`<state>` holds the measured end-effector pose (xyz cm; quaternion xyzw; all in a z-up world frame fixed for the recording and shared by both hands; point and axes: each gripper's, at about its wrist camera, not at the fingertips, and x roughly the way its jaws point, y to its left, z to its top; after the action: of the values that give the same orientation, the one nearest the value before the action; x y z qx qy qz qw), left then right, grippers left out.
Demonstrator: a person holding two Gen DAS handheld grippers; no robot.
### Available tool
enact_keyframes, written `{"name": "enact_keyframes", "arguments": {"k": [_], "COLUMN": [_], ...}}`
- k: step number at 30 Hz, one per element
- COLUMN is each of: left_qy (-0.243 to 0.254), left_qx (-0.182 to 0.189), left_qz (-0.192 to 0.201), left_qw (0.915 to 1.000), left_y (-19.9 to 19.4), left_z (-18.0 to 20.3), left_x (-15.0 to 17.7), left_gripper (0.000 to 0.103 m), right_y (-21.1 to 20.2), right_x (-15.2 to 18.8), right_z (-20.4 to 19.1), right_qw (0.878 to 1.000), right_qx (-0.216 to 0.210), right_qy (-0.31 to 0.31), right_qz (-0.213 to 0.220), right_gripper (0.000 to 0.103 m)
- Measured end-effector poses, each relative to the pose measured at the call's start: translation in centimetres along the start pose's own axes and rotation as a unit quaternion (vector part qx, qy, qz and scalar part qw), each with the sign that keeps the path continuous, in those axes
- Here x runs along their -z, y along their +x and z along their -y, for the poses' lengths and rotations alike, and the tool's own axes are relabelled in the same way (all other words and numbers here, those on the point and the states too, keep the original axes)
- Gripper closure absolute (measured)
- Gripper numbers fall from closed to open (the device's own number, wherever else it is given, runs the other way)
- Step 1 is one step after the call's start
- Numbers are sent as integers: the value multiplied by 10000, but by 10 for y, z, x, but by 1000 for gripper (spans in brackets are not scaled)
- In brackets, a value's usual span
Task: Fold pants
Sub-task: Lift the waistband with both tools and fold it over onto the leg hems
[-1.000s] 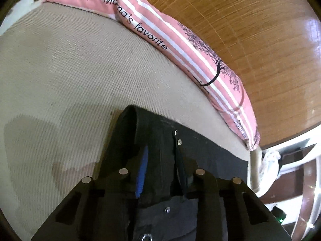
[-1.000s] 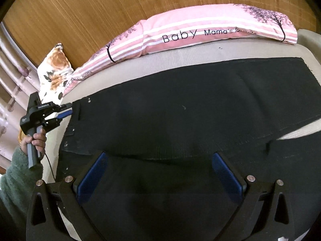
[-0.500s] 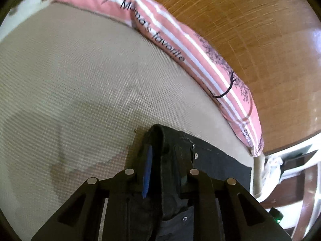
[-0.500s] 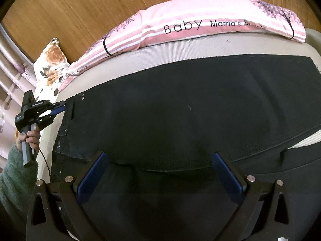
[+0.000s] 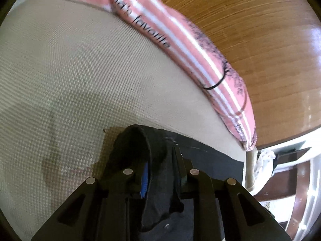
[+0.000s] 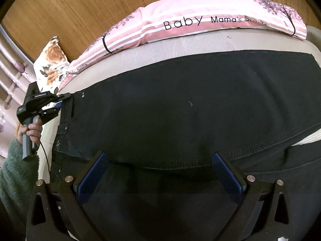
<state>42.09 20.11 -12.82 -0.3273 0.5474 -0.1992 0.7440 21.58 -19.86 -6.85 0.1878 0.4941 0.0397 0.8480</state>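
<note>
Black pants [image 6: 180,110] lie spread flat on the beige mattress [image 5: 80,80], waistband at the left in the right wrist view. My left gripper [image 5: 160,172] is shut on the waistband corner [image 5: 140,140], which bunches up between its fingers; it also shows in the right wrist view [image 6: 60,100] at the pants' far-left corner, held by a hand in a green sleeve. My right gripper [image 6: 158,172] is open and empty, its blue pads [image 6: 92,172] hovering over the near side of the pants.
A pink striped pillow [image 6: 200,22] lies along the far mattress edge against a wooden headboard [image 6: 80,10]. A floral pillow [image 6: 52,60] sits at the far left. The mattress edge and white furniture [image 5: 291,160] show at the right of the left wrist view.
My left gripper has pulled the waistband corner along the mattress, and the cloth bunches more between its fingers. My right gripper stays open over the pants, shifted slightly.
</note>
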Motion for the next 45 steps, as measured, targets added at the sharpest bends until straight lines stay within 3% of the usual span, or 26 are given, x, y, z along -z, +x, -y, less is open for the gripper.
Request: {"name": "enact_keyframes", "arguments": {"k": [12,14,15,16,17,23,26,29,33,39,42,45], "left_qy": [284,376,436,473,467,753,954,1031,1198,1477,1479,1444], "left_qx": [-1,-53,-94,-168,-197,84,370,674,945,924,757,635], "left_qz": [-302,-160,-64,43,116,670,893,1063,1300,1476,1503,1493], "left_qw": [9991,9991,9990,9987,9986,9949,9907,9867,9797,9736,9746,9761], "left_y": [36,35,33,30,27,-4,-23,-41,-61,-72,-68,-64], "left_z": [15,19,21,22,23,51,65,72,82,102,106,107], "left_x": [-10,-6,-4,-1,0,18,30,41,55,69,68,68], "left_gripper": [82,82,85,94,94,94,94,94,94,94,94,94], "right_y": [4,4,5,6,6,7,10,16,29,52,71,87], "right_x": [-6,-10,-12,-16,-18,-54,-84,-113,-153,-197,-204,-202], "right_z": [7,7,8,10,12,35,47,54,56,59,62,67], "right_qw": [10000,9999,9998,9997,9996,9972,9920,9816,9572,9249,9080,8936], "right_qx": [22,67,112,138,143,286,302,153,-259,-929,-1083,-1315], "right_qy": [8,-87,-150,-200,-225,-684,-1223,-1890,-2811,-3459,-3659,-3760], "right_qz": [58,90,86,70,58,49,-18,-242,-637,-1278,-1732,-2069], "right_gripper": [0,0,0,0,0,0,0,0,0,14,25,28]}}
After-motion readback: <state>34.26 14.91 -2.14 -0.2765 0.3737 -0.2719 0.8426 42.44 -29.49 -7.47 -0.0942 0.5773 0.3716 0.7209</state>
